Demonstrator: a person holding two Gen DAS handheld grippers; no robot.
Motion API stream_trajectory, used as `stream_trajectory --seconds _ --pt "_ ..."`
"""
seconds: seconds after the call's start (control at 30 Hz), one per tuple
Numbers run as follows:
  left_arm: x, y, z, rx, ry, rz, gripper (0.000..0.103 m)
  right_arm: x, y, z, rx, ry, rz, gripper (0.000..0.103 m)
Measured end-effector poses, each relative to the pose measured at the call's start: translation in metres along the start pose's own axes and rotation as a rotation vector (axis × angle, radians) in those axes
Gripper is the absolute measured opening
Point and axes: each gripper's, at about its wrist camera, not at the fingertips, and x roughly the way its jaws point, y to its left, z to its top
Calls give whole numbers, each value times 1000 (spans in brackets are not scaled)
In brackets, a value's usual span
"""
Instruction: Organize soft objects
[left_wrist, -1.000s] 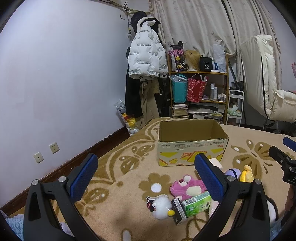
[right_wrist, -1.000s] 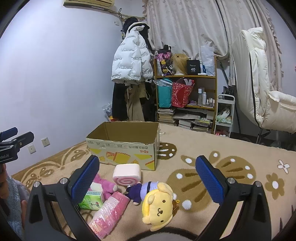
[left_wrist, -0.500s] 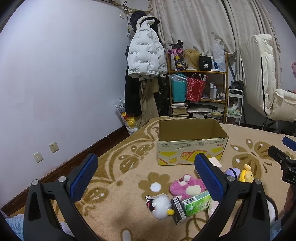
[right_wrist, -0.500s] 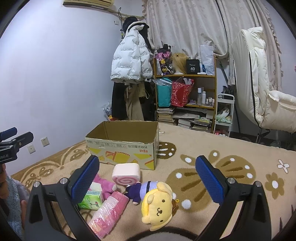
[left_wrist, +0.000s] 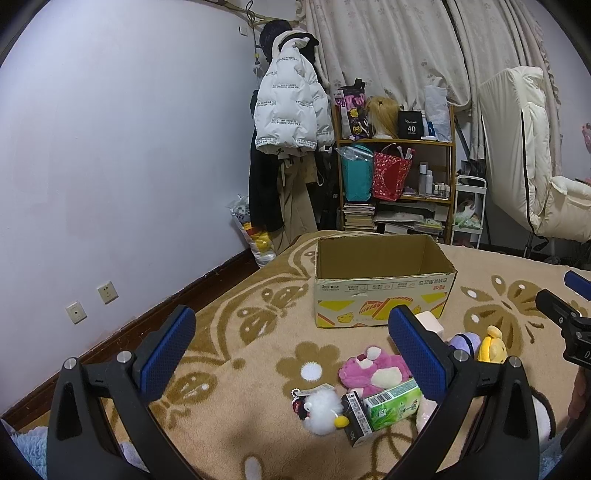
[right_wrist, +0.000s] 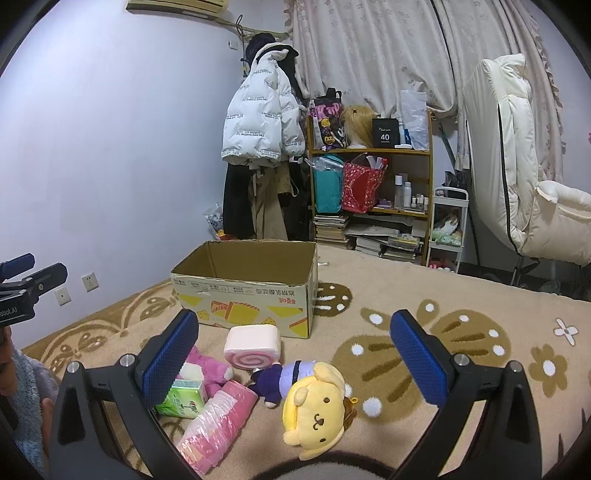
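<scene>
An open cardboard box (left_wrist: 384, 284) (right_wrist: 247, 291) stands on the brown patterned blanket (left_wrist: 258, 343). In front of it lie a pink plush (left_wrist: 373, 371) (right_wrist: 207, 365), a white fluffy toy (left_wrist: 321, 406), a green tissue pack (left_wrist: 391, 402) (right_wrist: 183, 398), a pink swirl roll cushion (right_wrist: 253, 349), a yellow dog plush in purple (right_wrist: 314, 402) (left_wrist: 489, 343) and a pink wrapped pack (right_wrist: 216, 424). My left gripper (left_wrist: 291, 350) is open and empty above the blanket, left of the toys. My right gripper (right_wrist: 293, 354) is open and empty above the yellow plush.
A wooden shelf (left_wrist: 395, 184) with bags, books and bottles stands behind the box. Coats (left_wrist: 288, 122) hang to its left, and a cream chair (left_wrist: 535, 184) stands at the right. The wall (left_wrist: 110, 166) runs along the left.
Both grippers have hardly moved; the views shift only slightly. Both stay open and empty.
</scene>
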Motion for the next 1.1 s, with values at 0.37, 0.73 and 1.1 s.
stream_trajectory --seconds 0.37,0.73,1.1 --pt "0 0 -2 -1 3 -2 103 0 -1 -1 -1 0 -2 103" --pt "0 0 -1 1 0 -2 103 1 1 0 -4 2 -3 103" --pt "-2 1 0 2 3 -1 103 1 -2 -3 -4 4 -2 103"
